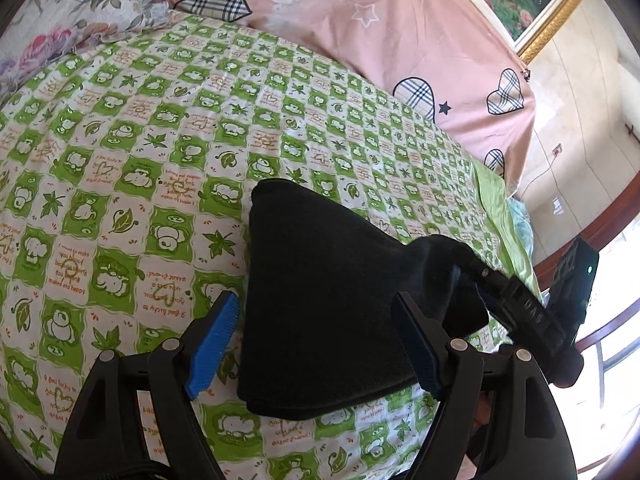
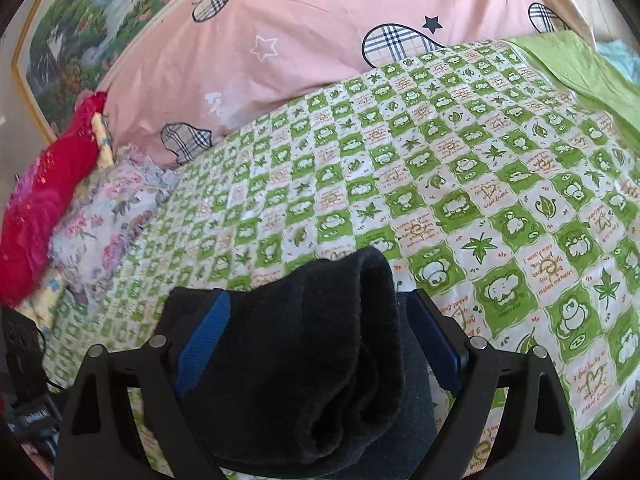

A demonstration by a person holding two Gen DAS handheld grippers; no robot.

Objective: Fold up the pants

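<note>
Both black hand-held grippers with blue pads stand spread wide over folded black fleece pants [image 1: 320,304] on a green-checked bedsheet [image 1: 120,160]. The left gripper [image 1: 316,344] straddles the bundle (pads clear). The right gripper [image 2: 316,344] has cloth heaped between its fingers, unpinched.

Green checked sheet [image 2: 400,184] across bed; pink duvet [image 2: 320,60] behind it, gilt-framed painting [image 2: 80,40] on wall beyond, bright window [image 1: 616,320] beside.

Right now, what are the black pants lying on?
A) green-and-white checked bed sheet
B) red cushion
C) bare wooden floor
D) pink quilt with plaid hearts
A: the folded black pants lie on the green-and-white checked sheet; the pink quilt sits behind them, apart from the pants, and the red cushion is off at the bed's far side.
</note>
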